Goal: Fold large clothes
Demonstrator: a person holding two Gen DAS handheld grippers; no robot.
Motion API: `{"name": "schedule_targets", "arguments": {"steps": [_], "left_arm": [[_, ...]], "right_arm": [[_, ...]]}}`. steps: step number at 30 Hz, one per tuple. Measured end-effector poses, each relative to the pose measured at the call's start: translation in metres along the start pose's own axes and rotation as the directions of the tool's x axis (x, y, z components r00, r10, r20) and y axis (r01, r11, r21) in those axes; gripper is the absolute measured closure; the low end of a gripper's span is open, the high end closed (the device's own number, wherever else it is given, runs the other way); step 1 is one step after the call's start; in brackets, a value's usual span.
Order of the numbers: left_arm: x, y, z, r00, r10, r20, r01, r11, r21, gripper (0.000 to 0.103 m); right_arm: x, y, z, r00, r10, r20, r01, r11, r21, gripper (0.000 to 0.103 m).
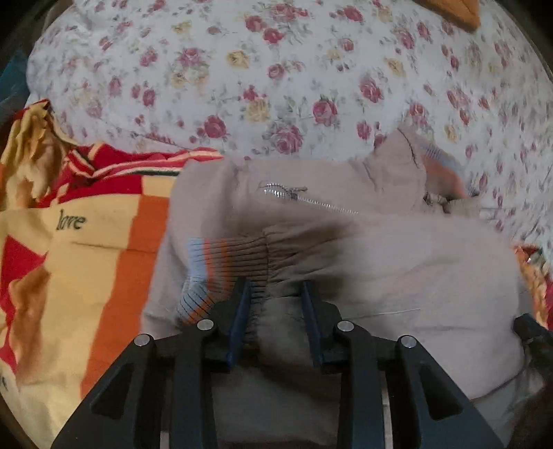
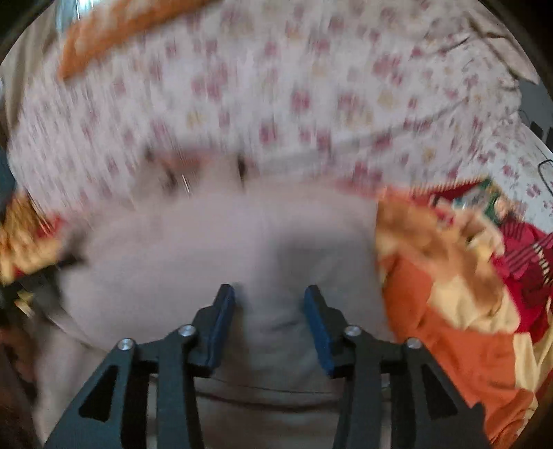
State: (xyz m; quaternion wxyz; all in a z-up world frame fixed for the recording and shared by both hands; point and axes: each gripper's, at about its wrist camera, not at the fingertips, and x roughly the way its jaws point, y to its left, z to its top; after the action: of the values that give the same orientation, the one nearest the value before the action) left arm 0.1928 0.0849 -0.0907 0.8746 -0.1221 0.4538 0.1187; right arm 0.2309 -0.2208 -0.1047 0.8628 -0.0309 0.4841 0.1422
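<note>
A beige jacket lies bunched on a bed, on top of a patterned blanket in red, orange and cream with the word "love" on it. Beyond both spreads a floral sheet, white with red and yellow roses, which fills the far half of the left wrist view and is open, flat ground with only an orange cloth at its far right edge.

The jacket's far edge shows a raised collar and a silver zipper running slantwise just near of it. A ribbed cuff with blue and orange stripes lies across the jacket's left part, near the jacket's left edge where the blanket begins.

The left gripper points down at the jacket with its jaws partly apart. The ribbed cuff and a fold of beige cloth sit between the blue pads, but the pads do not visibly press on them; the left pad touches or just overlaps the rib.

The right wrist view is heavily blurred. The right gripper stands with its jaws moderately apart over plain beige cloth of the jacket, nothing pinched between them. To its right the jacket's edge meets the blanket; far of it the floral sheet stretches wide.
</note>
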Motion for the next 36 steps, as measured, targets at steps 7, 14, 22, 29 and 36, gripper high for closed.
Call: {"name": "schedule_targets", "arguments": {"steps": [7, 14, 22, 29, 36], "left_arm": [[-0.001, -0.016, 0.003, 1.000, -0.023, -0.002, 0.023, 0.997, 0.069, 0.039], [0.007, -0.040, -0.005, 0.999, 0.032, -0.010, -0.030, 0.985, 0.170, 0.027], [0.008, -0.057, -0.014, 0.995, 0.095, 0.025, -0.098, 0.967, 0.233, 0.027], [-0.008, -0.040, -0.001, 0.994, 0.074, 0.078, -0.085, 0.985, 0.149, 0.035], [0.006, -0.040, 0.004, 0.995, 0.082, 0.053, -0.088, 0.990, 0.113, 0.035]], "right_arm": [[0.007, 0.019, -0.010, 1.000, 0.027, -0.009, -0.028, 0.989, -0.143, 0.012], [0.012, 0.025, -0.011, 1.000, 0.020, -0.025, -0.024, 0.981, -0.194, 0.003], [0.015, 0.027, -0.008, 0.999, 0.037, -0.019, -0.040, 0.979, -0.198, 0.001], [-0.018, 0.031, 0.013, 0.991, 0.026, 0.132, -0.005, 0.988, -0.157, 0.015], [0.035, 0.032, 0.057, 0.996, 0.039, 0.079, -0.035, 0.998, -0.042, 0.054]]}}
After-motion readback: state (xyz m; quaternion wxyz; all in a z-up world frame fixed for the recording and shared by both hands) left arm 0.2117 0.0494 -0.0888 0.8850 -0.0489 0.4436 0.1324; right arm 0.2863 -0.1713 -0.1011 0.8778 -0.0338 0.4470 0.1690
